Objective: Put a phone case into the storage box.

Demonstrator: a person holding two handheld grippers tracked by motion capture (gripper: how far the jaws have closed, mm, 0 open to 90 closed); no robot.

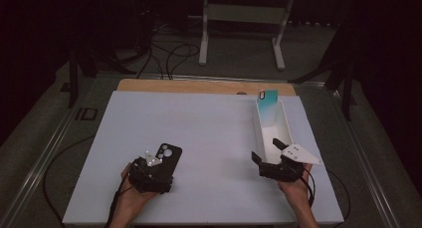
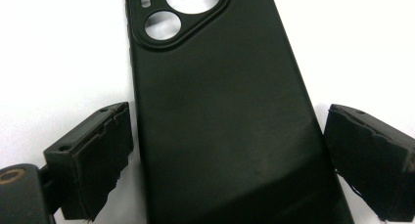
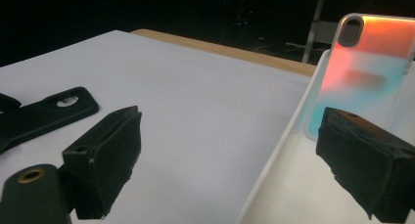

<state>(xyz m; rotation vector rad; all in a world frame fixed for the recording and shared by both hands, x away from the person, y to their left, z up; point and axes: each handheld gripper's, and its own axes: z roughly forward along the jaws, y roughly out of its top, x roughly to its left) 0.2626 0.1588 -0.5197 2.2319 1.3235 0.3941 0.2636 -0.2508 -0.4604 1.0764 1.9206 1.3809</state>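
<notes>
A black phone case [image 1: 170, 154] with round camera cut-outs lies flat on the white table [image 1: 209, 138], near the front left. My left gripper [image 1: 158, 164] is over its near end. In the left gripper view the case [image 2: 215, 101] lies between the two open jaws of this gripper [image 2: 227, 155], with a narrow gap on each side. A long white tray [image 1: 284, 128] stands at the right, and a teal-and-orange phone case [image 1: 267, 106] leans inside its far end. My right gripper [image 1: 266, 149] is open at the tray's near end, its jaws astride the tray's left wall [image 3: 274, 150], nothing held.
A strip of bare wood [image 1: 199, 86] runs along the table's far edge. Beyond it on the dark floor are a white stand [image 1: 244, 14] and loose cables [image 1: 169, 54]. Metal rails [image 1: 50, 143] flank the table.
</notes>
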